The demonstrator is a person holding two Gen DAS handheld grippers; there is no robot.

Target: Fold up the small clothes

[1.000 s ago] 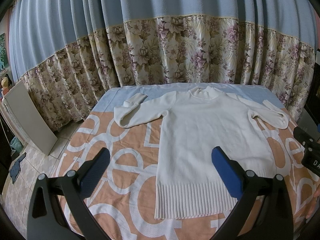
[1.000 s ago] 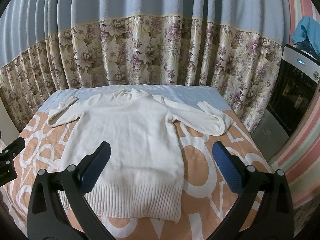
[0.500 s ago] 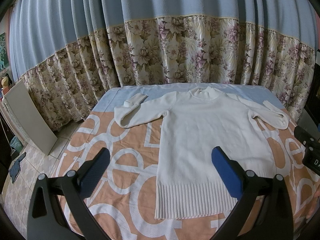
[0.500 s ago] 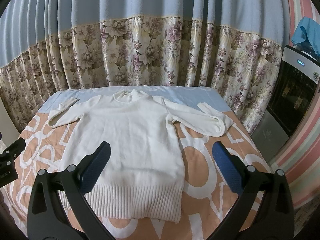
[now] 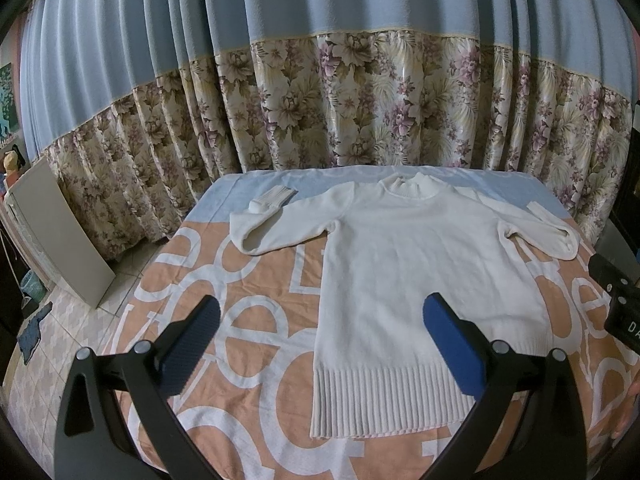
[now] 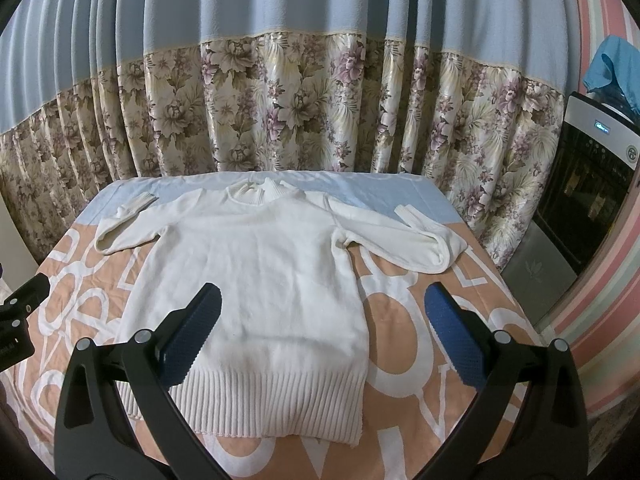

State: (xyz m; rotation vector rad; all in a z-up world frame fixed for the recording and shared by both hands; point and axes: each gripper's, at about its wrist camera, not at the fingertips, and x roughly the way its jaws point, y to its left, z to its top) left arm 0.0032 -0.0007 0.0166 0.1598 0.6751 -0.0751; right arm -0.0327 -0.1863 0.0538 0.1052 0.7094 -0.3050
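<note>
A cream knit sweater (image 5: 416, 276) lies flat on the table, collar at the far side, ribbed hem nearest me; it also shows in the right wrist view (image 6: 256, 276). Both sleeves are bent back, cuffs pointing to the far edge. My left gripper (image 5: 320, 320) is open and empty, held above the near left part of the sweater. My right gripper (image 6: 322, 316) is open and empty, above the sweater's near right side. Neither touches the cloth.
The table is covered by an orange cloth with large white letters (image 5: 248, 328) and a blue far strip. Floral curtains (image 5: 360, 112) hang close behind. A white board (image 5: 60, 232) leans at left. A dark oven (image 6: 588, 196) stands at right.
</note>
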